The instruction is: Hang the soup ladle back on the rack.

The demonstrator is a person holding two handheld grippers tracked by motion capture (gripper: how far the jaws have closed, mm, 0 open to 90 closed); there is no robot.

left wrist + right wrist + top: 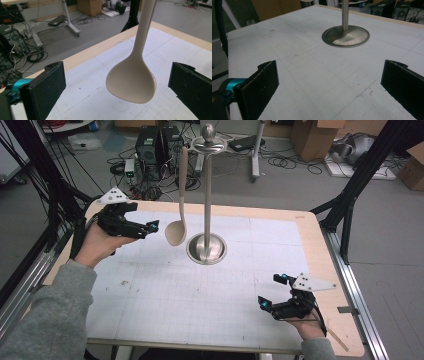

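Observation:
A beige ladle (176, 231) hangs bowl-down from the top ring of a steel utensil stand (207, 195) at the table's middle back. My left gripper (150, 227) is open just left of the ladle's bowl, apart from it. In the left gripper view the bowl (132, 82) hangs ahead of the wide-apart jaws, touching neither. My right gripper (272, 292) is open near the table's front right, with nothing between its jaws. The right gripper view shows the stand's round base (346, 36) and pole farther off.
A white gridded mat (200, 285) covers the wooden table (327, 270). Black frame posts stand at both sides. Computers, cables and cardboard boxes lie on the floor behind the table.

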